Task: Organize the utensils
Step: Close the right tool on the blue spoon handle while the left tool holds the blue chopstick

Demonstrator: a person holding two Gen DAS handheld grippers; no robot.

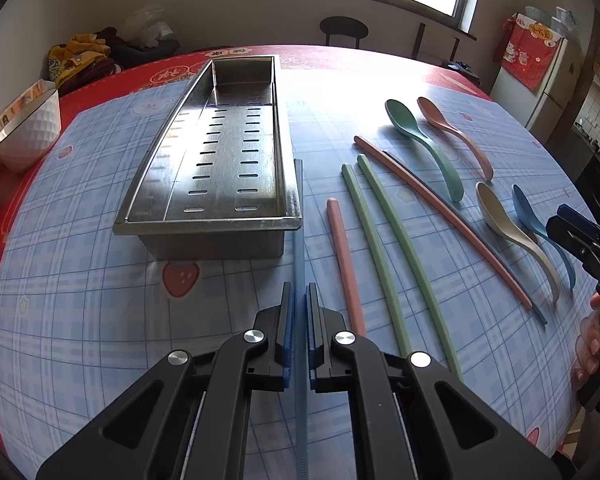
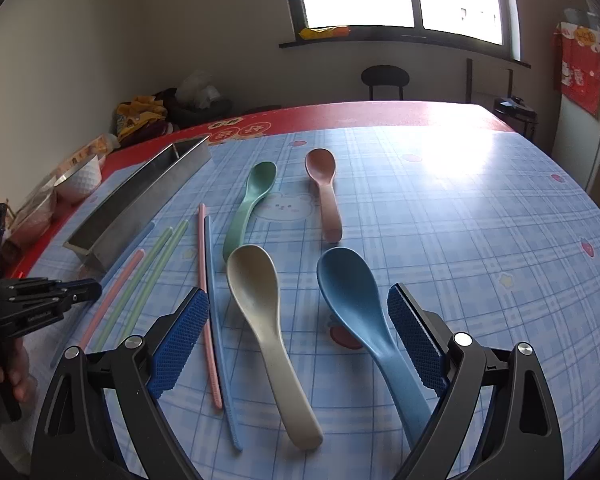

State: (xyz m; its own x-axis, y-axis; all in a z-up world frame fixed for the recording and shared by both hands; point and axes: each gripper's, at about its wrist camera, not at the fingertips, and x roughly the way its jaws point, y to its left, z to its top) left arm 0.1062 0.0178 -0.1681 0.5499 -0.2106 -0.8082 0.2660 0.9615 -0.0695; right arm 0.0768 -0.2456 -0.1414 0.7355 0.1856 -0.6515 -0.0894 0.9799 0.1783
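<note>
My left gripper (image 1: 300, 292) is shut on a blue chopstick (image 1: 299, 256) that runs from under the camera up along the right side of the steel tray (image 1: 208, 224). The tray is perforated and holds nothing. To the right lie a short pink chopstick (image 1: 346, 268), two green chopsticks (image 1: 376, 256), and a long pink chopstick (image 1: 440, 216) beside another blue one. My right gripper (image 2: 296, 290) stands wide open low over the table. A beige spoon (image 2: 260, 320) and a blue spoon (image 2: 356, 312) lie between its fingers, untouched. A green spoon (image 2: 248, 204) and a pink spoon (image 2: 324, 188) lie farther back.
A white bowl (image 1: 28, 128) and some packets sit at the table's left edge on the red cloth. A dark chair (image 2: 384, 78) stands beyond the far edge. A person's hand (image 1: 588, 344) holds the right gripper's handle. The blue checked mat (image 2: 480, 220) stretches to the right.
</note>
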